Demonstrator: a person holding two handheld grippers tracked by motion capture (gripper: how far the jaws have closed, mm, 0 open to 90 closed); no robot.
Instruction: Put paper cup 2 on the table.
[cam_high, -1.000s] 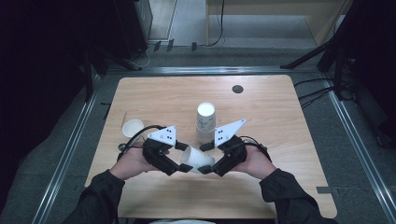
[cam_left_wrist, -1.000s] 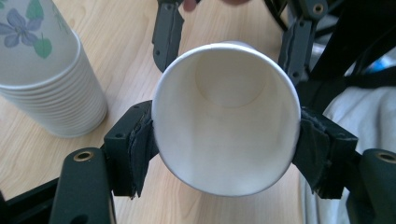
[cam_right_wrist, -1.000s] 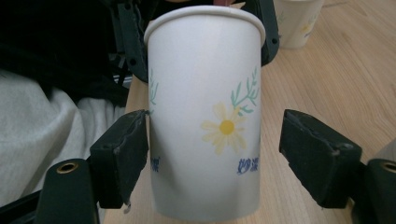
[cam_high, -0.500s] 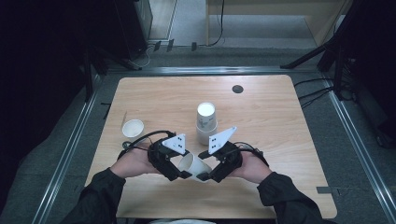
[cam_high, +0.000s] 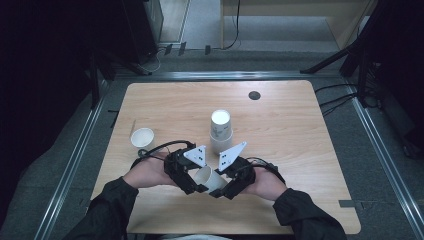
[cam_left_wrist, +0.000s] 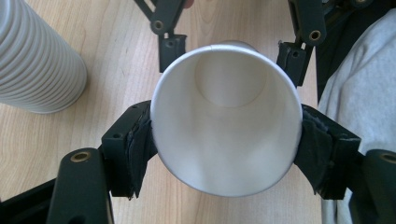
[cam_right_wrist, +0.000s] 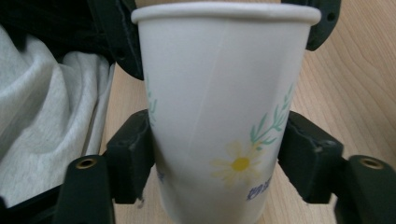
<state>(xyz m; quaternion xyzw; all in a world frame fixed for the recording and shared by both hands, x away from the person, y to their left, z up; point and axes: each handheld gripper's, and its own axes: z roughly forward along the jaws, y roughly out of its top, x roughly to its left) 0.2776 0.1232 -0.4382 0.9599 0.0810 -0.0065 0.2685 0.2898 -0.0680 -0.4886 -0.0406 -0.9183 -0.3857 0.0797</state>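
Item 1, paper cup (cam_high: 209, 179): lies on its side in the air, held between your two grippers just on your side of the cup stack (cam_high: 220, 131). Its mouth faces your left gripper (cam_high: 199, 188); its base end points to your right gripper (cam_high: 218, 192).

Item 2, left gripper: pads clamped on the cup (cam_left_wrist: 226, 122) near the rim, one on each side, the rim slightly squeezed. Its jaws have just been easing wider, the cup between them.

Item 3, right gripper: jaws have just been closing; both pads now press on the wall of the cup (cam_right_wrist: 219, 112) near its narrow end, beside the printed daisy.

Item 4, cup stack: stands upright near the middle of the table (cam_high: 300, 150), close beyond your grippers, with only a narrow gap.

Item 5, single cup (cam_high: 142, 138): upright, well to the left of the stack, near the table's left edge.

Item 6, round dark disc (cam_high: 254, 95): beyond the stack to the right, toward the far edge.

Item 7, open room: bare wood to the right of the stack as far as the right edge, and a bare strip between your hands and the near edge.
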